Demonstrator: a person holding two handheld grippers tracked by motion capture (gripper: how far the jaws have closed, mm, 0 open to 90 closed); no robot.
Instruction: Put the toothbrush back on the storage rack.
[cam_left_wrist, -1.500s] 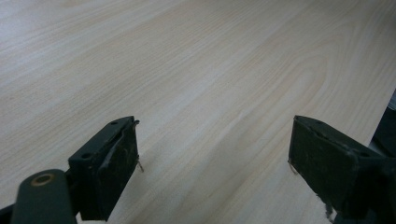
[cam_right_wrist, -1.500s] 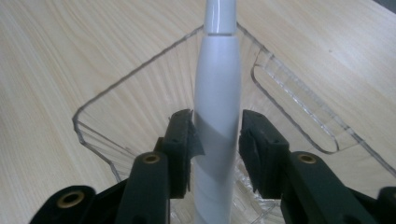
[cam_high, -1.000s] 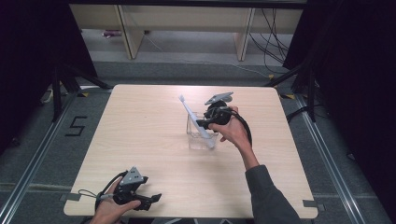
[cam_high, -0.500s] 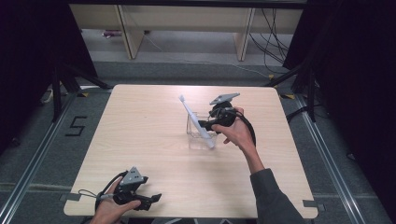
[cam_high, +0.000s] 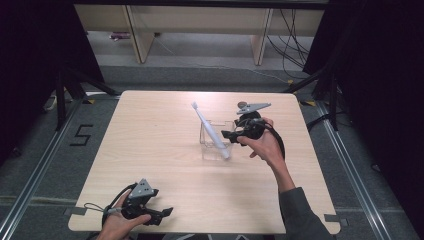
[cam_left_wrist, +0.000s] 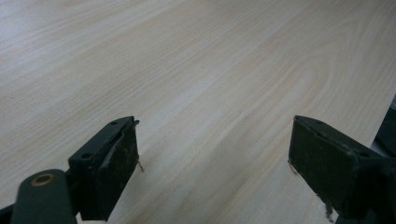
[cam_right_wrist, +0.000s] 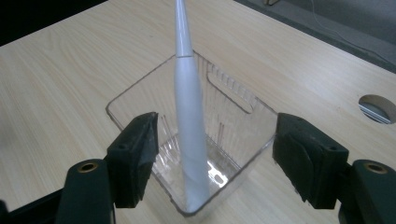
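Standing tilted in the clear box, the white toothbrush rests its base in the corner nearest my right gripper, whose jaws are spread wide on either side of it, touching nothing. I judge the placing done, only withdrawal left. My left gripper rests apart, jaws wide over bare table.

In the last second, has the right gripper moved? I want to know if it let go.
Yes, slightly: in the high view the right gripper has drawn back from the clear container toward the table's right edge, fingers open; the toothbrush leans inside.
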